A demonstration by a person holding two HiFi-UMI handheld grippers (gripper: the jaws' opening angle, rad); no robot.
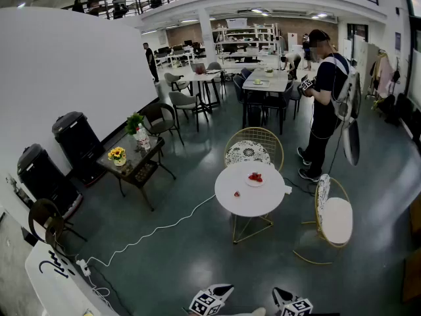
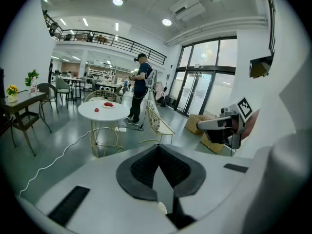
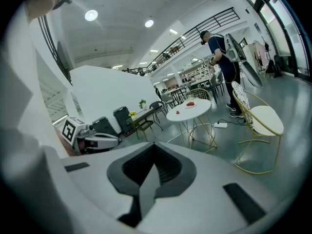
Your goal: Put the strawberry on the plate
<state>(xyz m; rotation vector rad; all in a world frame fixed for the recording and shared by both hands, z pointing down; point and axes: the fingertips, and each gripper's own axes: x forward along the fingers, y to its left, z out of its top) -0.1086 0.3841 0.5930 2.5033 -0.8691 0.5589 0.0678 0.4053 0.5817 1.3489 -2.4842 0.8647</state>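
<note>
1. My left claw [image 2: 160, 167] and right claw [image 3: 153, 167] are both pressed together and empty, well short of the far table [image 1: 253, 206].
2. The strawberry [image 1: 237, 193] lies loose on the table's near left, apart from the plate [image 1: 254, 184], which already bears red fruit.
3. It is likely light, soft and easily bruised; I'd pinch gently across its widest part.

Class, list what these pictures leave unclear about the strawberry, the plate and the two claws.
The strawberry: too small in every view; a red dot on the table.
The plate: too small; red items on it cannot be counted.
The left claw, right claw: head view's bottom edge cuts both off; their own views show them closed, empty.
</note>
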